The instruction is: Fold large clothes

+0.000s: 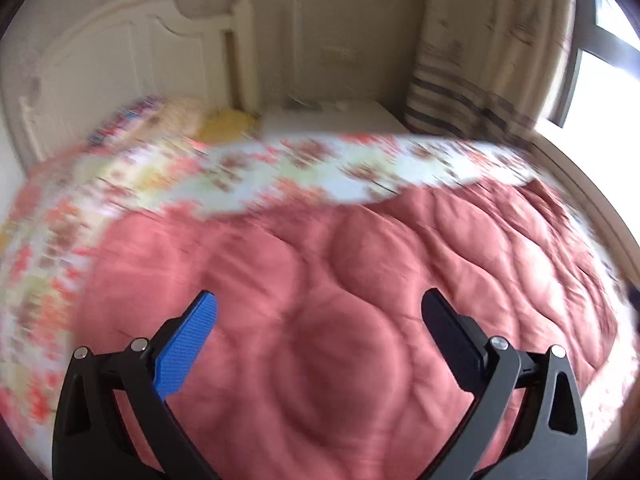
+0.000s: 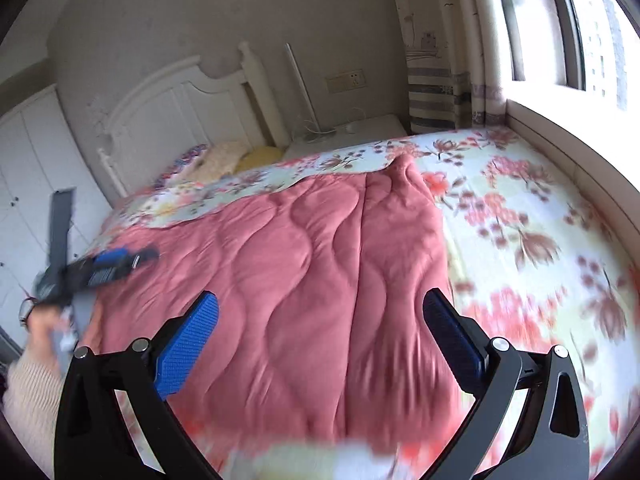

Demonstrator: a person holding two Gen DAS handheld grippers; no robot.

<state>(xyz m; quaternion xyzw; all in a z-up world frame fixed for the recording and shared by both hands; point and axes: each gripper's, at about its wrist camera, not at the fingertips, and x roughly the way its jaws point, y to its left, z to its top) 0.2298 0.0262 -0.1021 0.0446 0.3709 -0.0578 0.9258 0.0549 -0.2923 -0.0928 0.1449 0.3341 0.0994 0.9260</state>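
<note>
Blue-padded fingers (image 2: 188, 348) of the right gripper (image 2: 320, 344) stand spread and empty above a pink quilted garment (image 2: 304, 272) lying across the floral bedsheet (image 2: 532, 216). At far left the left gripper (image 2: 100, 268) hovers over the cloth's edge; its own view shows it spread too, holding nothing. Judging by the flat cloth, folding has yet to begin; next, each gripper needs an edge to pinch. Behind: white headboard (image 2: 168, 116), striped curtain (image 2: 440, 92), bright window (image 2: 592, 32).

Quilt (image 2: 304, 256) on bed sheet (image 2: 520, 216); pillows (image 2: 224, 160) behind — headboard (image 2: 176, 116) beyond, nightstand (image 2: 352, 132) right
</note>
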